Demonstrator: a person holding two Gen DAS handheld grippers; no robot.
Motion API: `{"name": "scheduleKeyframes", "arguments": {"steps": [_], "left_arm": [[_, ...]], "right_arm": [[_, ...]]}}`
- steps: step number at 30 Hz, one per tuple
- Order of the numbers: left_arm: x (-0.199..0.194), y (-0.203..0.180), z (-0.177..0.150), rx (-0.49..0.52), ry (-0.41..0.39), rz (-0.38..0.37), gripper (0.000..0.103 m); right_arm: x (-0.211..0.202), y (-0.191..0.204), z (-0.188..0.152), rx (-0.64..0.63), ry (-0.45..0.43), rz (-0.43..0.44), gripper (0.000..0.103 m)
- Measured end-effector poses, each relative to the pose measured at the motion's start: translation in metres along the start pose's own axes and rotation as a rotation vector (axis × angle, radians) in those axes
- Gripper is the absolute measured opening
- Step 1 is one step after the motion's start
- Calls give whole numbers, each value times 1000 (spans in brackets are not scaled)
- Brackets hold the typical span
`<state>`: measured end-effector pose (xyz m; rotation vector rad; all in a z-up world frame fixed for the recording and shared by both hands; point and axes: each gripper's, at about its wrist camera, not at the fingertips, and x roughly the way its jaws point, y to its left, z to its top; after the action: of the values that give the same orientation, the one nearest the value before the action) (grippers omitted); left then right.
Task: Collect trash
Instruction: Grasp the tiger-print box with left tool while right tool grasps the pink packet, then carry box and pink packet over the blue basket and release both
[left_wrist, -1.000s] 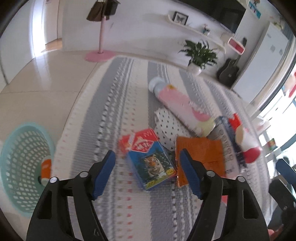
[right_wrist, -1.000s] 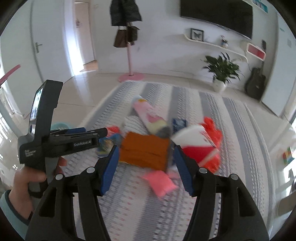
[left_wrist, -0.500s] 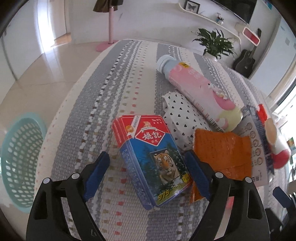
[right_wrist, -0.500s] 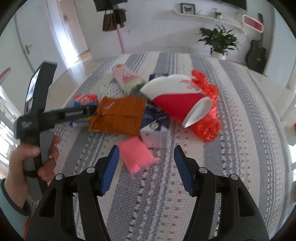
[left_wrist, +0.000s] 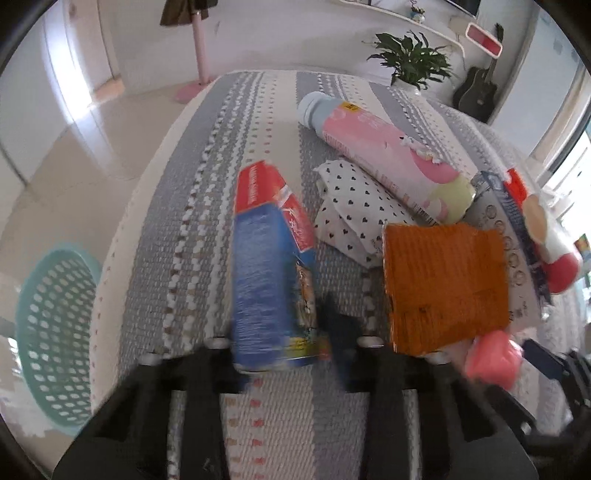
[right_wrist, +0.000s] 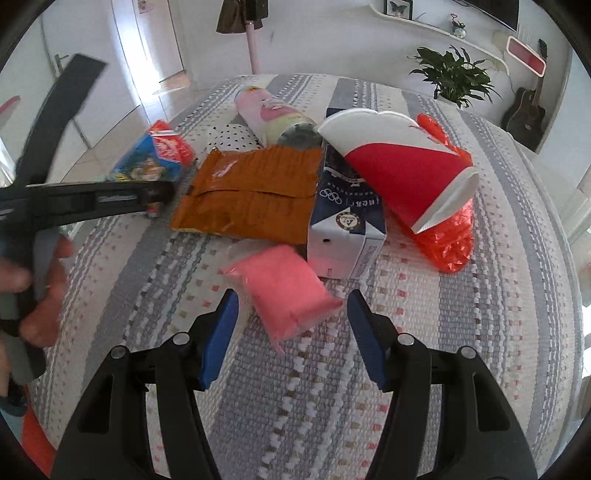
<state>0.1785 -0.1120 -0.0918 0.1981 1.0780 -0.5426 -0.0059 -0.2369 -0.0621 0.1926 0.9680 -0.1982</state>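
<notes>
My left gripper (left_wrist: 280, 343) is shut on the blue and red tiger box (left_wrist: 269, 280), which stands tilted on its edge on the striped cloth; the box also shows in the right wrist view (right_wrist: 155, 158). My right gripper (right_wrist: 291, 325) is open, its jaws on either side of a pink packet (right_wrist: 288, 291) without touching it. An orange wrapper (right_wrist: 251, 192), a white and navy carton (right_wrist: 343, 221), a red and white paper cone (right_wrist: 402, 162), a red foil wrapper (right_wrist: 454, 236), a pink bottle (left_wrist: 384, 147) and a heart-dotted packet (left_wrist: 354, 206) lie in a heap behind.
A teal mesh basket (left_wrist: 55, 328) stands on the floor to the left of the table. The table's left edge (left_wrist: 140, 206) drops to the tiled floor. A coat stand (right_wrist: 251, 37), a potted plant (right_wrist: 454, 74) and a guitar (right_wrist: 524, 110) stand far behind.
My left gripper has closed on the tiger box and tipped it up onto its edge. My right gripper has moved down and forward until its jaws flank the pink packet.
</notes>
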Motion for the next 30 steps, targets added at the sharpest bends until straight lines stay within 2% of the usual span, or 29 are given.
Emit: {"name": "scheduleKeyframes", "arguments": {"steps": [3,5,9,11,14,17,22,30], "left_arm": [[-3,14,-4,-47,13,-86,16],[-5,19,-7,-50,15,-111,16],[-9,22,-11,-17,4,-103,16],[-13,24,-13,-8,-2,-104,16],[-24,28,-16,9,-29,-124,16],[-35,30,-18,27,-56,-119,16],[-57,42,-21,20,-113,-116,16],[-98,74,-26,-21,-214,-126,16]], "right_arm": [[6,-1,2,5,-2,-2,58],[9,-2,1,12,4,6,58],[9,1,3,1,1,-2,56],[9,3,2,-5,4,10,44],[6,8,1,-20,-3,33,41],[0,21,-1,-57,-15,73,40],[-17,35,-1,-62,-59,203,39],[-47,57,7,-72,-126,267,39]]}}
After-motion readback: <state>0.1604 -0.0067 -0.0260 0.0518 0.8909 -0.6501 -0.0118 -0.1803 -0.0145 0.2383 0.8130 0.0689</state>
